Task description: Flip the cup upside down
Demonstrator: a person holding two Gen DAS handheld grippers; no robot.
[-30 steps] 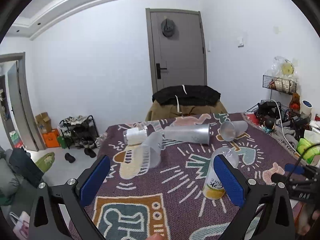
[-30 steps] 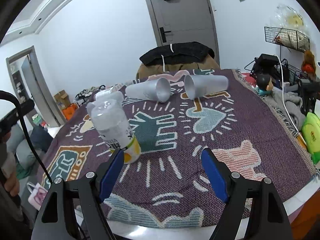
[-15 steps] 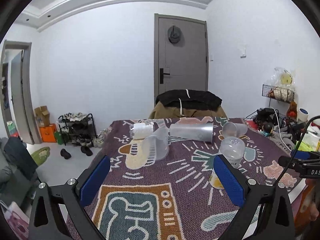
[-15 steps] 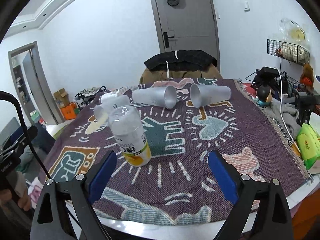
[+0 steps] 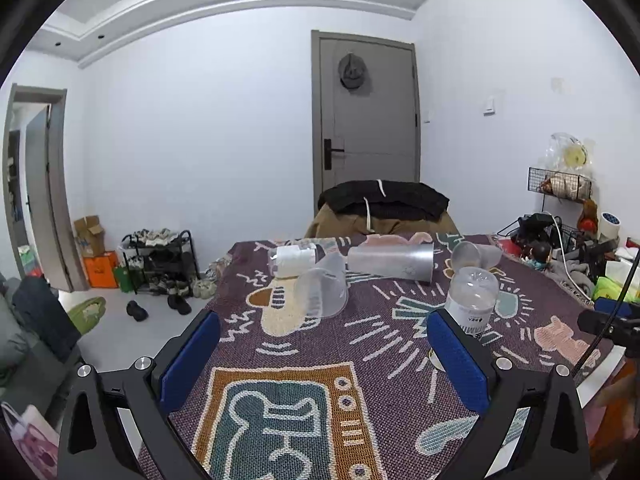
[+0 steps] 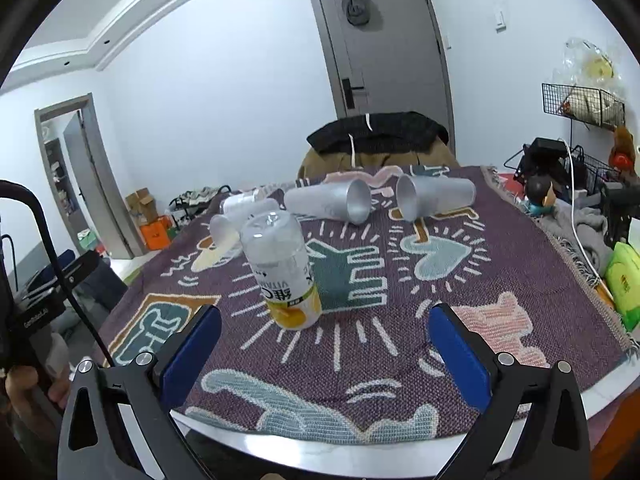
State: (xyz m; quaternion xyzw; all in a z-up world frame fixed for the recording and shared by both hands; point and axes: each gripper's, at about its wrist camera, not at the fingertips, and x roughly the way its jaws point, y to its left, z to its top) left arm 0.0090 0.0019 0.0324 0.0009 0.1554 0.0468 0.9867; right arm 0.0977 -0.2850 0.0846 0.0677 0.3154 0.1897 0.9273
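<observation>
A clear plastic cup with a yellow label (image 6: 280, 268) stands bottom-up on the patterned cloth (image 6: 400, 320), its print inverted. It stands just ahead of my right gripper (image 6: 324, 344), which is open and holds nothing. In the left wrist view the same cup (image 5: 472, 300) stands past the right fingertip of my left gripper (image 5: 324, 356), also open with nothing in it. Neither gripper touches the cup.
Two silver cups (image 6: 328, 202) (image 6: 436, 196) lie on their sides at the far end. A clear cup (image 5: 322, 288) and a white-labelled one (image 5: 292, 258) lie at far left. Clutter and a green pack (image 6: 624, 280) sit off the right edge. A draped chair (image 5: 384, 208) stands beyond.
Both grippers have drawn back toward the near edge of the table. The labelled cup, once beside the right gripper's left finger, now stands apart ahead of it.
</observation>
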